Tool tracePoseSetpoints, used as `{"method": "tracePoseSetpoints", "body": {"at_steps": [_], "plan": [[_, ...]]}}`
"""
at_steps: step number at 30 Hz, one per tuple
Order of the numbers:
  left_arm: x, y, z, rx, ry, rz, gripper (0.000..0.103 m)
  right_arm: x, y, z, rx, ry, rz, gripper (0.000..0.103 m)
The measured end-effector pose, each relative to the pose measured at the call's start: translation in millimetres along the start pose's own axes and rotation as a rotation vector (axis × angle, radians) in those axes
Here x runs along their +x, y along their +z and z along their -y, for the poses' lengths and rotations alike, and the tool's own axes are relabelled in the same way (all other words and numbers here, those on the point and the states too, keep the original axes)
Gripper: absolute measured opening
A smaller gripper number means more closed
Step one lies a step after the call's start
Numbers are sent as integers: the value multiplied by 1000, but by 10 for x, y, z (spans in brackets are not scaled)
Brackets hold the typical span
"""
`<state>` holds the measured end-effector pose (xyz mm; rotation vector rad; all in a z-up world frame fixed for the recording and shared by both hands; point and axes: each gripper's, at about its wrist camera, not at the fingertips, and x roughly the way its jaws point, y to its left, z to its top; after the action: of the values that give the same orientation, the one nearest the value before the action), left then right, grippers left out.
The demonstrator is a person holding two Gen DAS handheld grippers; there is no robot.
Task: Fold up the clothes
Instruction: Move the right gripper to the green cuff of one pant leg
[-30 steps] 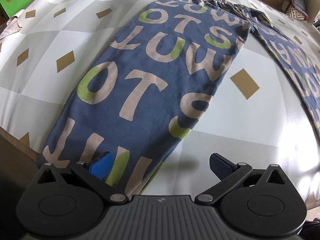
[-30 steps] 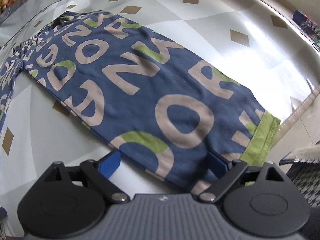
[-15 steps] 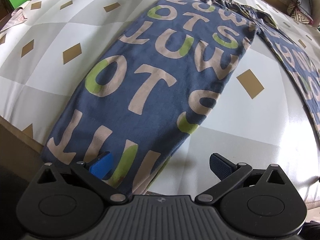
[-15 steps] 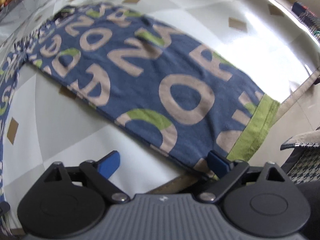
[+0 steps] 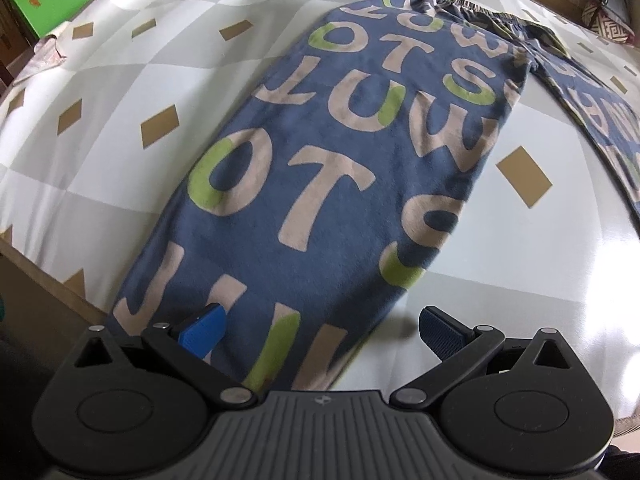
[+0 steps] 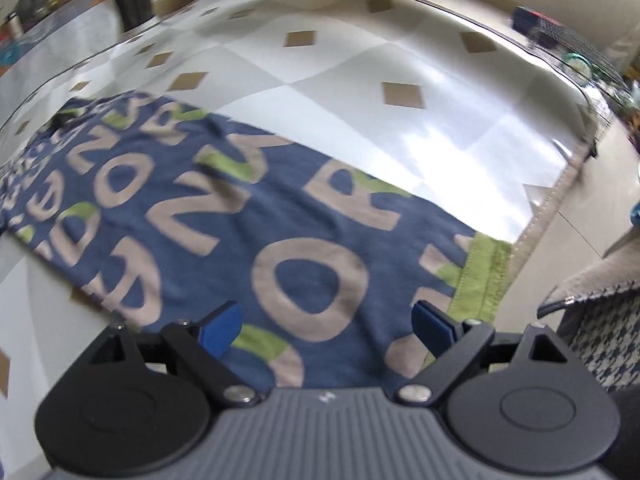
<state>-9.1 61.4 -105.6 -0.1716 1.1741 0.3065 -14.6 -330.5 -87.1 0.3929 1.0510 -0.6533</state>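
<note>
Table [image 5: 100, 128] with grey-white checked cover and tan diamonds, filling both views. Blue letter-print trousers [image 5: 320, 168] spread flat on it, waistband at 1 o'clock in left wrist view, one leg running down to 6 o'clock, second leg [image 6: 200, 220] splayed off toward 3 o'clock. Right wrist view blurred, same second leg running from 9 o'clock to green hem cuff [image 6: 484, 276] at 4 o'clock, right at table edge.

Left tool [image 5: 320, 324] wide open, hovering over leg end at 6 o'clock; left pad over cloth, right pad over bare cover, gripping nothing. Right tool [image 6: 326, 322] also spread wide, empty, straddling fabric near cuff; contact with cloth not clear.

Likely step: taking hold of both leg ends for first fold. To do well: lower each tool so one finger slides under hem, other on top, catching both cloth layers. Bite on cuff band, not thin mid-leg fabric. Close both at matching spots. Lift low, carry one leg over the other, edges aligned, no drag creases. Risk: pinching table cover along with cloth; hem hanging off edge slipping away.
</note>
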Motion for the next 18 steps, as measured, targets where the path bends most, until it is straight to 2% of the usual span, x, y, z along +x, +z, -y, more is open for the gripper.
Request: {"method": "tracePoseSetpoints", "body": {"at_steps": [4, 11, 18], "plan": [[27, 2, -11, -14, -2, 4, 103, 82, -40, -6, -23, -17, -16, 95], [2, -59, 101, 55, -25, -5, 103, 58, -87, -23, -42, -12, -28, 98], [-23, -116, 126, 73, -44, -25, 103, 21, -132, -35, -58, -6, -57, 100]]}}
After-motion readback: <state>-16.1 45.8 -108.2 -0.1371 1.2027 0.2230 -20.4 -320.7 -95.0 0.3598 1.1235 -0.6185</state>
